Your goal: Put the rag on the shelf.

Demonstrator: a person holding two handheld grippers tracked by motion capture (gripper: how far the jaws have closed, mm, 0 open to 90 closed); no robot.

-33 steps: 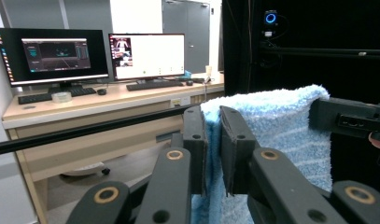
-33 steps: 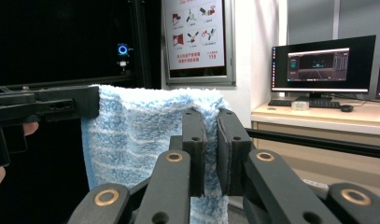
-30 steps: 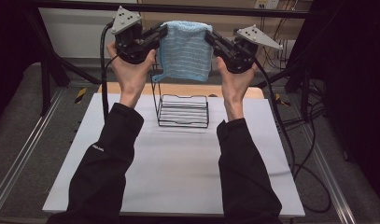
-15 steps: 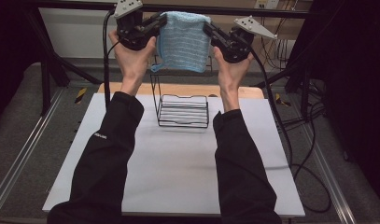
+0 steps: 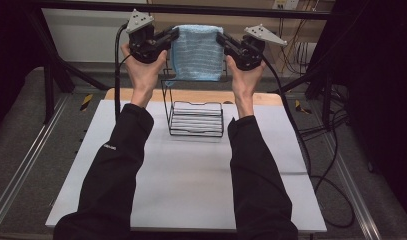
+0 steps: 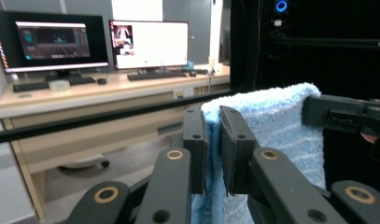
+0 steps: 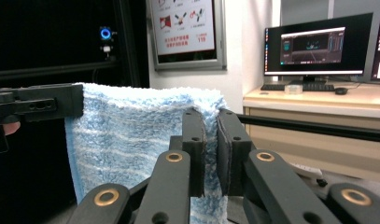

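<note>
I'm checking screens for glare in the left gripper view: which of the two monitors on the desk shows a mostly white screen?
The right-hand monitor, nearer the blue towel. Its screen is mostly white, while the left-hand monitor shows a dark screen.

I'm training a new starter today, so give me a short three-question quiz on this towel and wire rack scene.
1. True or false: the blue towel lies flat on the white table.
2. Which grippers pinch the towel? A) left gripper alone B) right gripper alone C) both
3. What stands on the table below the towel?

Key:
1. False: it hangs in the air, stretched between the grippers.
2. C: each is shut on an upper corner.
3. A black wire rack, with nothing on it.
</note>
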